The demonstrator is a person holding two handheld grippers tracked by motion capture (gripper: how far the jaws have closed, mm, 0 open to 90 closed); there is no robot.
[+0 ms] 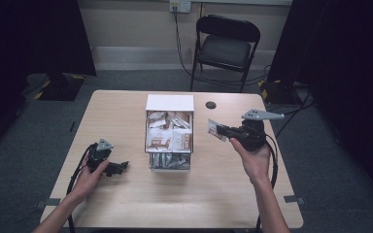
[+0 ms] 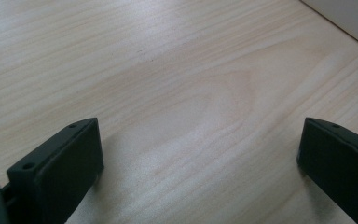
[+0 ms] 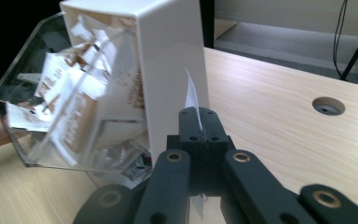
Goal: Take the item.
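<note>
A white box with a clear sloped front (image 1: 169, 130) stands mid-table, full of brown-and-white sachets (image 1: 169, 133). In the right gripper view the box (image 3: 168, 60) rises close ahead on the left. My right gripper (image 1: 222, 130) hovers just right of the box, shut on one sachet (image 1: 215, 129); the sachet (image 3: 192, 95) shows edge-on, pinched between the jaws (image 3: 198, 126). My left gripper (image 1: 118, 168) rests low on the table at the front left, open with nothing between its jaws; its fingers (image 2: 60, 168) stand wide apart over bare wood.
The wooden table (image 1: 126, 204) has a round cable hole (image 1: 211, 105) behind the box's right side. A black folding chair (image 1: 226, 46) stands beyond the far edge. Cables trail on the floor at the right.
</note>
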